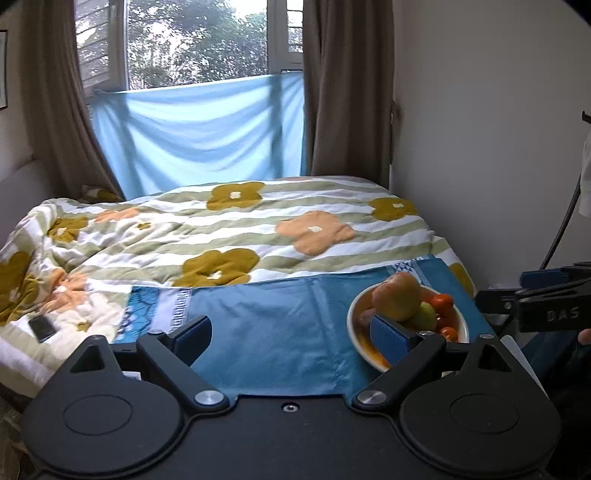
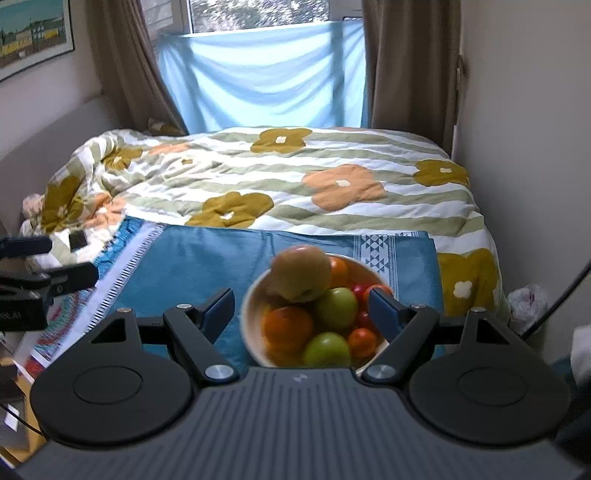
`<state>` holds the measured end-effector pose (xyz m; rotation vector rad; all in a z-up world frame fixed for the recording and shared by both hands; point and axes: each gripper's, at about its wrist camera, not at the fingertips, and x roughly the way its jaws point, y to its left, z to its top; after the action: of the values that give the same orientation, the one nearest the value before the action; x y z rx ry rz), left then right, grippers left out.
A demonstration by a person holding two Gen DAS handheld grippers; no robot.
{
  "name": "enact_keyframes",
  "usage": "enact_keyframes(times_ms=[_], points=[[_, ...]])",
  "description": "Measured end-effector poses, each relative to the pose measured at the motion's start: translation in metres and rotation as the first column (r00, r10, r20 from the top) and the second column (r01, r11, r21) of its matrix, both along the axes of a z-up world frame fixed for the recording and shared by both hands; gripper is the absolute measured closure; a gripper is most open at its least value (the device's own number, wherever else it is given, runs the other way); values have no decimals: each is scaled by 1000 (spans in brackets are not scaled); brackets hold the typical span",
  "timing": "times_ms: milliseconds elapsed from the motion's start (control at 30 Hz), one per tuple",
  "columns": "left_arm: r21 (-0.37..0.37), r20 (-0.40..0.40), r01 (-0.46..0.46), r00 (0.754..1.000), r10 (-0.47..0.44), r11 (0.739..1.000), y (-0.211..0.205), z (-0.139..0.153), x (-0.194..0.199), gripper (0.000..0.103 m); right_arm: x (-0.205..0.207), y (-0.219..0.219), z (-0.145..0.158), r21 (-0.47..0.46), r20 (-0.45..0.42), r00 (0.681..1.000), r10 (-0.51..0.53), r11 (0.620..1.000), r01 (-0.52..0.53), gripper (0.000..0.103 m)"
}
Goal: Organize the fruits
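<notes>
Bedroom scene. Blue cloth [image 2: 207, 258] spread flat over the foot of a bed [image 2: 280, 192]; patterned white-and-blue borders on its left and far-right edges. Bed covered by a striped quilt [image 1: 236, 229] with mustard and peach flowers, rumpled on the left side. Dark phone [image 1: 41, 328] lies on the quilt left of the cloth.

White bowl [image 2: 249, 314] sits on the cloth, right of centre, heaped with fruit: big yellow-brown fruit [image 2: 301, 273] on top, oranges [image 2: 288, 326], green apples [image 2: 336, 306], small red tomatoes [image 2: 362, 341]. Some blur, exact count unclear.

Left claw [image 1: 295, 334] wide, nothing between its fingers, over bare cloth; its right finger overlaps the bowl's near-left rim in the left wrist view, contact not clear. Right claw [image 2: 303, 304] wide too, holding nothing, fingers framing the bowl either side, above or in front of it.

Room: window [image 1: 195, 40] behind the bed, trees outside, light-blue sheet [image 1: 207, 133] hung across its lower part, brown curtains [image 1: 347, 85] both sides. Plain white wall [image 1: 480, 129] on the right, framed picture [image 2: 31, 33] on the left wall. Plastic bag [image 2: 528, 302] on the floor right of the bed.
</notes>
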<state>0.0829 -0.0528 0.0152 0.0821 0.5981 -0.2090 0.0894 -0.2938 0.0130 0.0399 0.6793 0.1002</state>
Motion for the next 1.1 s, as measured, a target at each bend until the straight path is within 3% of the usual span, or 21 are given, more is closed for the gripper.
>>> enact_keyframes(times_ms=[100,267,467,1100], points=[[-6,2,-17,1000,17,1000,14,1,-12,8,-21,15,6,9,12,999,-45,999,45,2],[-20,-11,-36,999,36,999,28,-2,-28,0,-44,31,4,-4,9,995,-100,995,100,0],[-23,-42,-52,998,51,998,37,-13,-38,0,-65,45,-4,-23,10,990,-138,990,138,0],[-8,-30,-58,998,58,998,41,-14,-45,0,-73,51,-8,-30,-9,984,-176,984,176,0]])
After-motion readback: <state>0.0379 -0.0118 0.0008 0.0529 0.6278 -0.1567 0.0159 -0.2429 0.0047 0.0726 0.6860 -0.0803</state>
